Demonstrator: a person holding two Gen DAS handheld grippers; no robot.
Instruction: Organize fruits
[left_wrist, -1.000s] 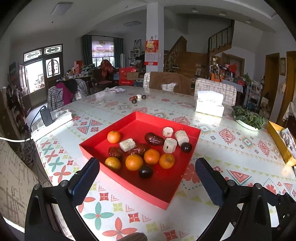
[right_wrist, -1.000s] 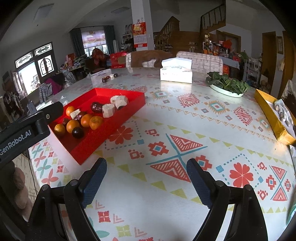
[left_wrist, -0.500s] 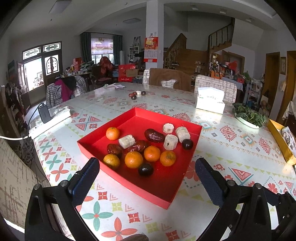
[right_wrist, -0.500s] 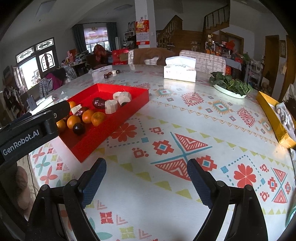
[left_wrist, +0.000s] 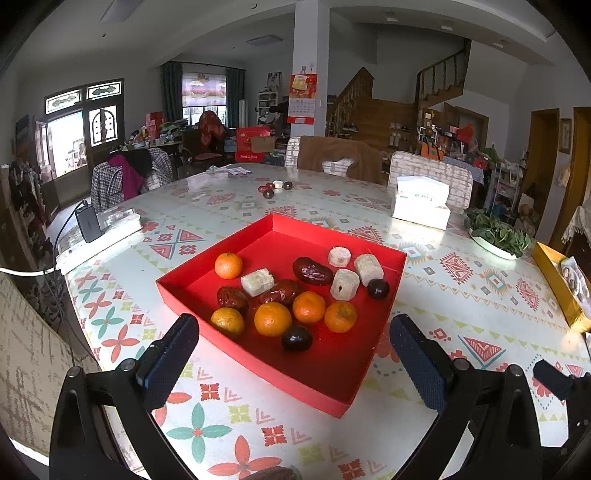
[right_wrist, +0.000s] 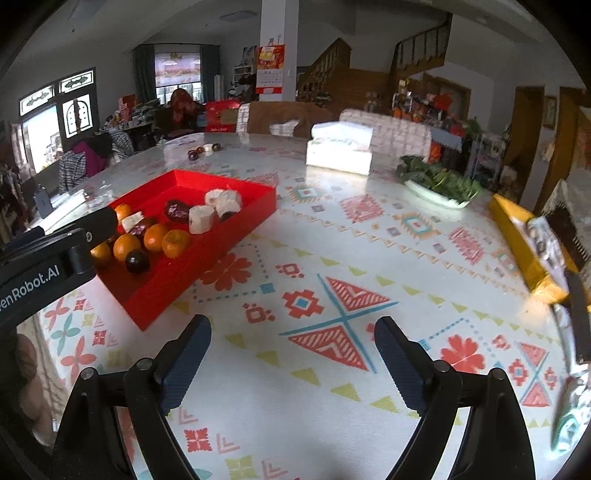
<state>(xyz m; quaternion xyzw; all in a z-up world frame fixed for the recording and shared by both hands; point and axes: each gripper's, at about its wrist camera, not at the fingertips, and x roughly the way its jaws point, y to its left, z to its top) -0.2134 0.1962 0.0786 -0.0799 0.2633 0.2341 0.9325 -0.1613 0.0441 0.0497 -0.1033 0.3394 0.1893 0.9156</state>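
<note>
A red tray (left_wrist: 384, 343) sits on the patterned table and holds several oranges (left_wrist: 272, 318), red dates (left_wrist: 312, 270), pale cut chunks (left_wrist: 345, 284) and dark round fruits (left_wrist: 296, 338). My left gripper (left_wrist: 293, 362) is open and empty, just above the tray's near edge. In the right wrist view the tray (right_wrist: 207, 258) lies to the left, with my left gripper's body in front of it. My right gripper (right_wrist: 293, 360) is open and empty over bare tablecloth, right of the tray.
A few loose fruits (left_wrist: 275, 187) lie at the table's far side. A tissue box (left_wrist: 421, 206), a plate of greens (left_wrist: 496, 236) and a yellow box (left_wrist: 557, 284) stand at the right. A power strip with charger (left_wrist: 96, 232) is at the left edge.
Both views have shifted slightly: the tray sits a little further right and closer in the left wrist view. The right gripper has drifted a little; its view is blurred at the right.
</note>
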